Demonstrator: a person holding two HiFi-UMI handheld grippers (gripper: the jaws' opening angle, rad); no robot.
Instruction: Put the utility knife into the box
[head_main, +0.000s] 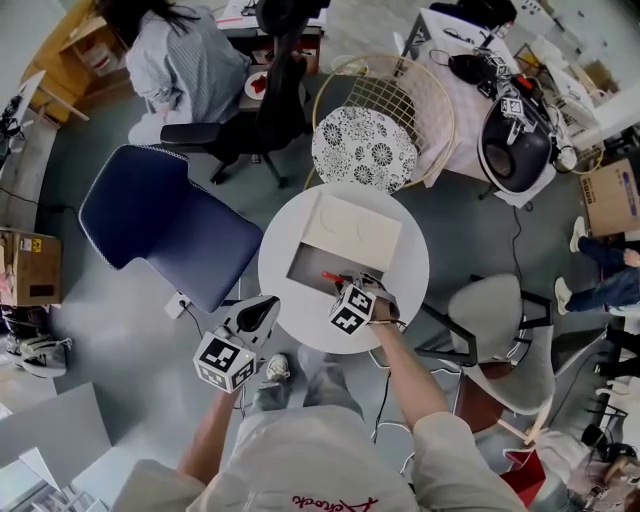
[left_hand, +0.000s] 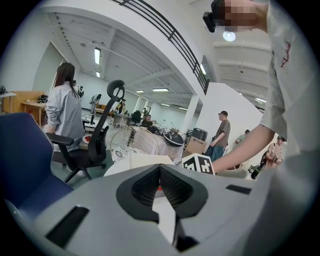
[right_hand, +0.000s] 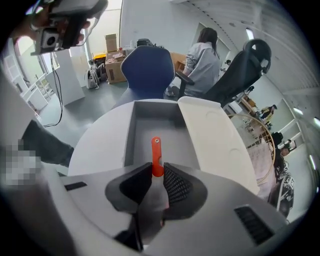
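Observation:
A shallow grey box (head_main: 306, 268) lies open on the round white table (head_main: 400, 285), its cream lid (head_main: 352, 230) folded back on the far side. My right gripper (head_main: 345, 284) is shut on the orange utility knife (head_main: 331, 277). In the right gripper view the knife (right_hand: 156, 152) sticks out forward from my right gripper (right_hand: 157, 172), above the box's grey floor (right_hand: 150, 125), with the lid (right_hand: 215, 135) to the right. My left gripper (head_main: 262, 312) hangs at the table's near-left edge, holding nothing. In the left gripper view my left gripper (left_hand: 160, 171) has its tips together.
A blue chair (head_main: 165, 225) stands left of the table and a grey chair (head_main: 500, 340) to its right. Behind are a black office chair (head_main: 262, 110) and a wire chair with a patterned cushion (head_main: 365, 148). A person (head_main: 180, 50) sits at the back left.

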